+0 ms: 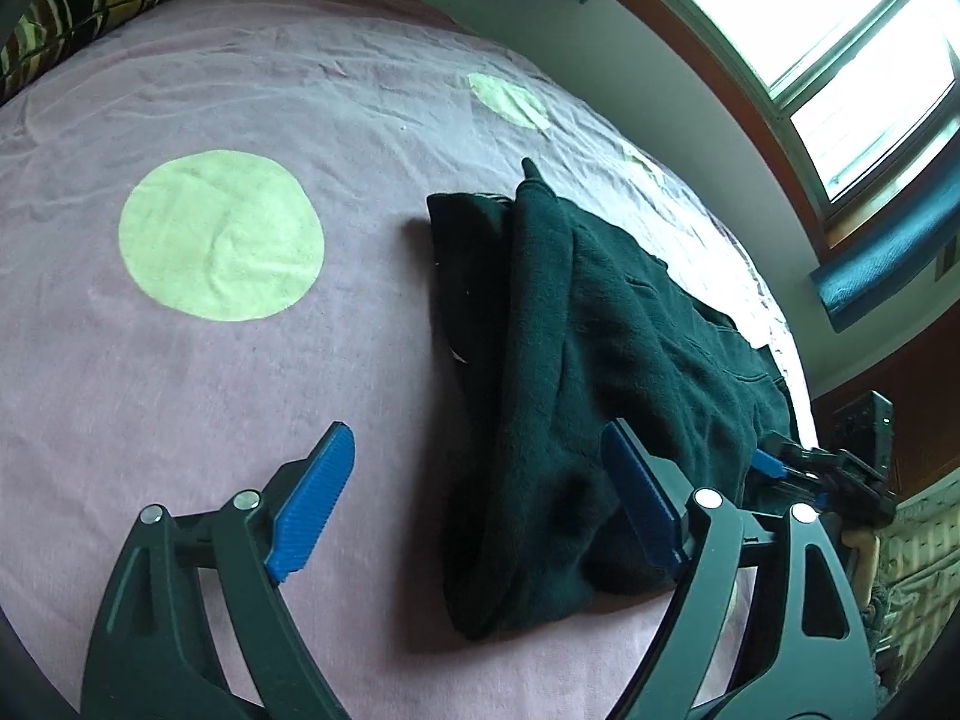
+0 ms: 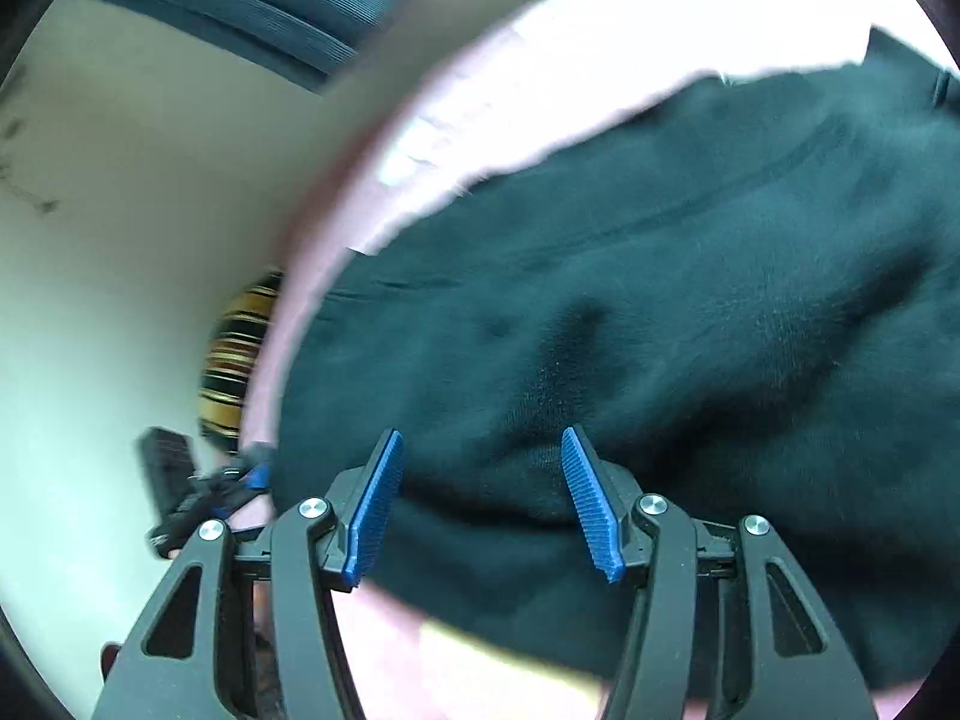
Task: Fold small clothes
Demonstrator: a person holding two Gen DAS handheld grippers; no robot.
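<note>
In the left wrist view, a dark green fleece garment [image 1: 600, 324] lies folded lengthwise on a pink bedsheet [image 1: 300, 396] that has pale green circles [image 1: 221, 235] printed on it. The left gripper [image 1: 483, 441] hangs above the near end of the garment with its blue pads wide apart; the right pad is over the fleece, the left pad is over the bare sheet, and neither one presses on the cloth. A striped pillow [image 1: 78, 6] lies at the far corner of the bed, and a window [image 1: 828, 60] with teal curtains is at the upper right. The right gripper [image 1: 774, 465] shows small at the far edge of the garment. In the right wrist view, which is blurred, the right gripper [image 2: 480, 447] stands with its pads partly apart over a raised fold of the same dark green fleece garment [image 2: 690, 276]. The fabric fills the space in front of them, but I cannot tell if the pads touch it. The pink bedsheet [image 2: 480, 96] curves behind.
</note>
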